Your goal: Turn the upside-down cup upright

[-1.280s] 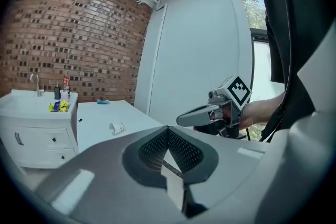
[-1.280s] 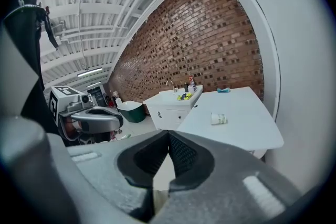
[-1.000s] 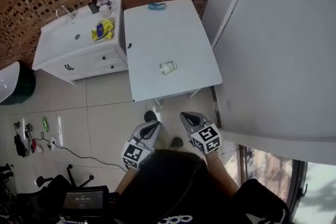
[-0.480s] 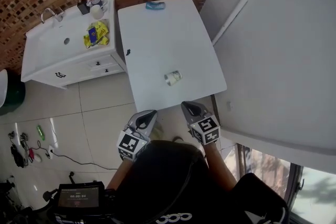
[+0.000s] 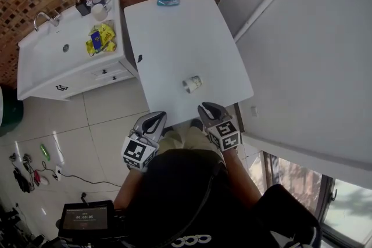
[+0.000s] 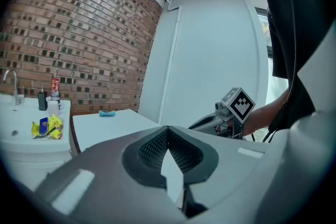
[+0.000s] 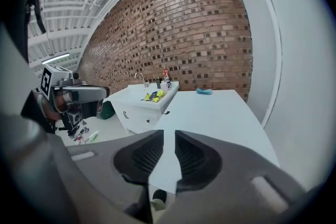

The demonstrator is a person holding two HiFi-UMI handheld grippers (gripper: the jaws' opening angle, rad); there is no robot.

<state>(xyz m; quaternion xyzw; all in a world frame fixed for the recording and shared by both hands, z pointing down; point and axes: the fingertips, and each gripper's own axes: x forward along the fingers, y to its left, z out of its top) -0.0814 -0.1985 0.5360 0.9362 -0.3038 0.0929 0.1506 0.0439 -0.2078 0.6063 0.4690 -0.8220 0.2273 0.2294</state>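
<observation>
A small pale cup (image 5: 191,83) lies on its side on the white table (image 5: 174,38), close to the near edge. My right gripper (image 5: 207,108) hovers at that edge, just short of the cup and apart from it. Its jaws are opening, with a narrow slit between the pads and nothing in it. In the right gripper view the table (image 7: 210,113) stretches ahead of the right gripper (image 7: 169,139). My left gripper (image 5: 152,120) is over the floor beside the table's near left corner, jaws shut and empty. The left gripper (image 6: 168,131) points along the table (image 6: 113,123).
A white sink cabinet (image 5: 64,61) stands left of the table with a tap, bottles and yellow packets (image 5: 99,38). A blue object (image 5: 167,1) lies at the table's far end. A brick wall is behind and a white wall to the right. Cables (image 5: 26,165) lie on the floor.
The person has stepped up to the table. Both grippers have moved forward from over the floor to its near edge, and the cup is now just ahead of the right one.
</observation>
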